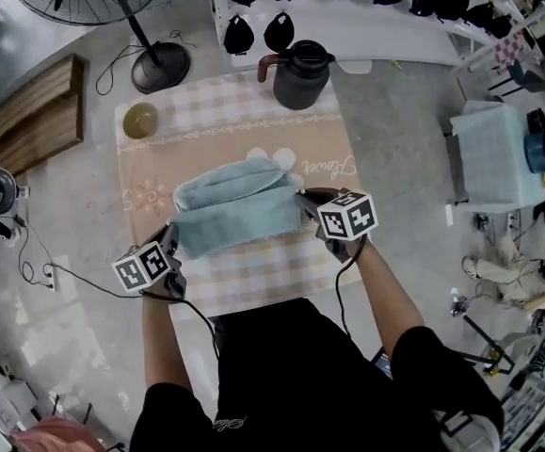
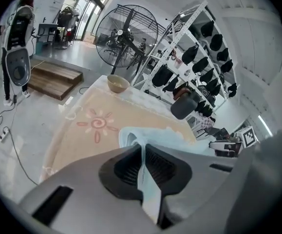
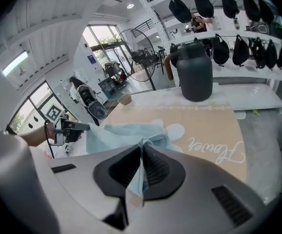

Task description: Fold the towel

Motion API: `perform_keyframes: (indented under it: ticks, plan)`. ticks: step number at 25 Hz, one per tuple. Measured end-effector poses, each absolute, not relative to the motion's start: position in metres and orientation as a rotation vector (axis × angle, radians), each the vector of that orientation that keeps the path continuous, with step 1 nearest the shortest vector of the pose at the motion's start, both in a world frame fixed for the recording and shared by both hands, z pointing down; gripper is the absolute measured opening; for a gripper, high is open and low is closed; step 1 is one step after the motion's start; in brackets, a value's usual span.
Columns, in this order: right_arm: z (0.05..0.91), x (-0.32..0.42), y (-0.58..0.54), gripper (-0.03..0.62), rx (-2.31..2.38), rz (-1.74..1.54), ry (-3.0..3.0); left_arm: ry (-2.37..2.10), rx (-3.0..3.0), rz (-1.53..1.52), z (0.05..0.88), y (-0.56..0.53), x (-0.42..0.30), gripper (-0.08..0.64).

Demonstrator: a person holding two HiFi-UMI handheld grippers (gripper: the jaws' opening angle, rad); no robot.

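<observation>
The left gripper point(image 1: 172, 236) and right gripper point(image 1: 305, 199) each have fingers clamped on an edge of the blue towel point(image 1: 234, 210), which hangs mid-frame above the desk point(image 1: 253, 281). The person would do best to keep both grippers level and lay the edges down squarely.

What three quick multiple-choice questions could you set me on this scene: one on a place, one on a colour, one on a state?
1. Where does the dark jug stand?
A) on the floor beside the fan
B) at the far end of the table
C) on a shelf

2. What colour is the towel?
A) red
B) black
C) light blue

3. How do the left gripper and the right gripper stand?
A) both shut on the towel
B) both open and empty
C) only one holds it

Answers:
1 B: the head view shows it at the table's far end.
2 C: it is pale blue in every view.
3 A: each gripper view shows towel cloth pinched between closed jaws.
</observation>
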State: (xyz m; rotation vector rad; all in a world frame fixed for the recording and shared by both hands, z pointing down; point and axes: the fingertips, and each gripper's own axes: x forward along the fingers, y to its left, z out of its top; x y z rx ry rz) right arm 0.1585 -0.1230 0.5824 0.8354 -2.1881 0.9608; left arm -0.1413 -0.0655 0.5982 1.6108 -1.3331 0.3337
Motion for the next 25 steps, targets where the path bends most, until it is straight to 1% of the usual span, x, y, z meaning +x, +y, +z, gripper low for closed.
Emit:
perform_keyframes:
  ticks: [4,11,25]
  plan:
    - [0.588,0.156,-0.152,0.021,0.851,0.980,-2.162,-1.312,1.592,0.325,0.601,-0.093,-0.147,0.028]
    - [0.602,0.152,-0.194,0.021,0.864,0.997,-2.119,-1.258,1.598,0.404,0.614,-0.132,-0.153,0.028]
    - [0.635,0.132,-0.240,0.023,0.915,1.023,-2.068,-1.238,1.523,0.387,0.657,-0.160,-0.173,0.029]
